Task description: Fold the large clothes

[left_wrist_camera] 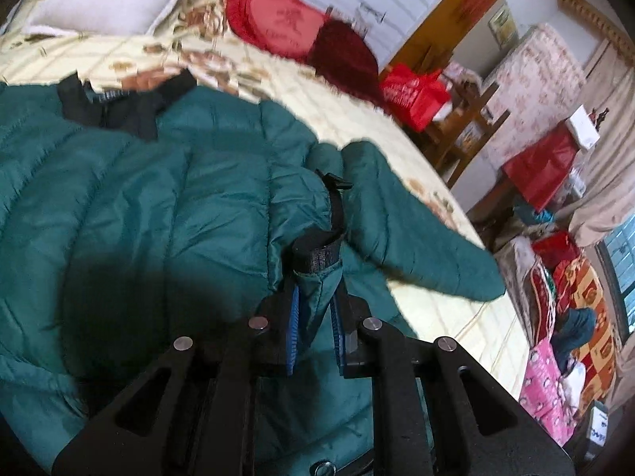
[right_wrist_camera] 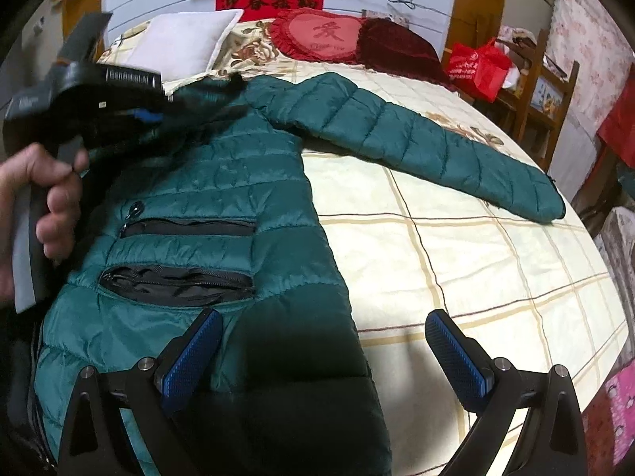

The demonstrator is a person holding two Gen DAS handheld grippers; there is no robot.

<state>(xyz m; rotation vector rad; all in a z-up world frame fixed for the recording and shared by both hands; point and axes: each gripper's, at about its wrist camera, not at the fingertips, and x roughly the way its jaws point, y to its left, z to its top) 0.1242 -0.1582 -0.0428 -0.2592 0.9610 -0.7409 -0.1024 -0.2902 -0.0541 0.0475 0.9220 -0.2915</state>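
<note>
1. While the left gripper (left_wrist_camera: 315, 277) pinches a sleeve cuff (left_wrist_camera: 317, 265) of the green jacket (left_wrist_camera: 158, 198), its blue pads are pressed on the fabric from both sides.
2. Ahead of this gripper the jacket lies spread on the bed (left_wrist_camera: 357, 127), with its black collar (left_wrist_camera: 123, 107) far in front and to the left.
3. To the right of the left gripper, the other sleeve (left_wrist_camera: 416, 230) stretches over the cream quilt.
4. The right gripper (right_wrist_camera: 323, 353) is spread wide and holds nothing.
5. Its left finger (right_wrist_camera: 190, 357) is over the lower part of the jacket (right_wrist_camera: 222, 206); its right finger is over the bare quilt (right_wrist_camera: 476, 261).
6. In front of the right gripper two black zip pockets (right_wrist_camera: 178, 281) are visible on the jacket.
7. Far ahead and to the left, a hand (right_wrist_camera: 35, 214) grasps the handle of the left gripper (right_wrist_camera: 147, 115) near the collar.
8. Beyond the jacket lie a white pillow (right_wrist_camera: 178, 43) and a red heart cushion (right_wrist_camera: 317, 37).
</note>
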